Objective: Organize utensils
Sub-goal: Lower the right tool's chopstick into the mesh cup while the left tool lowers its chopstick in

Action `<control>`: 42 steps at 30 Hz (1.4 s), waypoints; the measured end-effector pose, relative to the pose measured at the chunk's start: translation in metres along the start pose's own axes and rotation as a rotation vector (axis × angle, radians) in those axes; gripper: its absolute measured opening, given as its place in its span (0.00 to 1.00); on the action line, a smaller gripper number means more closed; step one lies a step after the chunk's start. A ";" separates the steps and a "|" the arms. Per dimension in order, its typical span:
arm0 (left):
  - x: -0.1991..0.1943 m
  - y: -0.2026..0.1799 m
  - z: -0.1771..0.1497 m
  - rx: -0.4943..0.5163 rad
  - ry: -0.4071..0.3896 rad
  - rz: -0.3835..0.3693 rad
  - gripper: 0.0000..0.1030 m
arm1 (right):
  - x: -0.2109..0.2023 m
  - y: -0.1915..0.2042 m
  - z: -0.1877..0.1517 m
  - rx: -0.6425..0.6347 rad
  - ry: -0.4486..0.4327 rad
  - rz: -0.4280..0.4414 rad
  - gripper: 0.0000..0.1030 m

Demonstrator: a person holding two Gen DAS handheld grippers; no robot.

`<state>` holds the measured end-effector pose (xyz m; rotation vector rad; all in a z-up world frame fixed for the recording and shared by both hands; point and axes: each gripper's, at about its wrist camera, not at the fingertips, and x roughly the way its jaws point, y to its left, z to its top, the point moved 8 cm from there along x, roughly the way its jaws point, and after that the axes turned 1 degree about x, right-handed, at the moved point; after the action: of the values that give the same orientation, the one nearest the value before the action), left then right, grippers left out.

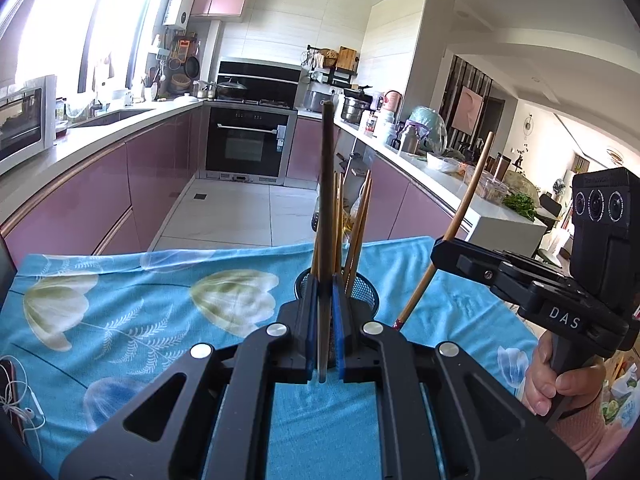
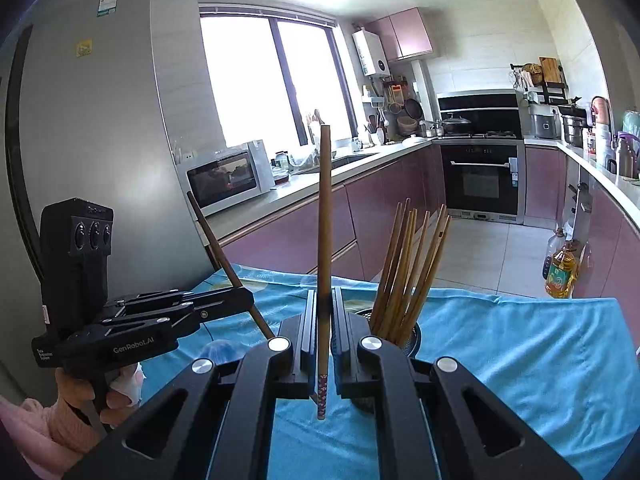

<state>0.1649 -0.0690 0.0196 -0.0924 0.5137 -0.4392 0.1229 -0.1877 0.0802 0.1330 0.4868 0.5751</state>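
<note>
The left tool (image 1: pixel 323 300) is clamped on a dark chopstick (image 1: pixel 327 208) that stands nearly upright between its blue pads; the stick's lower end blurs just below the jaws. The right tool (image 2: pixel 323 320) grips a lighter wooden chopstick (image 2: pixel 325 216) the same way, its patterned end showing beneath the jaws. Just beyond both sits a black mesh holder (image 1: pixel 366 286) on the blue floral cloth (image 1: pixel 120 300) covering the counter — mostly hidden behind the tools, only its rim visible. A bundle of wooden chopsticks (image 2: pixel 408 272) leans in it. A hand (image 1: pixel 560 376) is cut off at the frame edge — its sleeve barely shows.
</note>
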 end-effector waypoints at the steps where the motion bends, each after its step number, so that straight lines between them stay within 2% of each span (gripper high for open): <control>1: -0.001 0.000 0.002 0.002 -0.005 0.001 0.07 | -0.001 0.001 0.001 0.000 -0.002 0.001 0.05; 29: -0.027 -0.020 0.054 0.052 -0.119 0.004 0.07 | -0.005 0.001 0.038 -0.034 -0.074 -0.010 0.05; 42: -0.023 -0.028 0.070 0.063 -0.130 0.009 0.07 | -0.001 -0.004 0.042 -0.028 -0.081 -0.025 0.05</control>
<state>0.1710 -0.0859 0.0958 -0.0574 0.3716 -0.4371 0.1439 -0.1913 0.1168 0.1232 0.4011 0.5495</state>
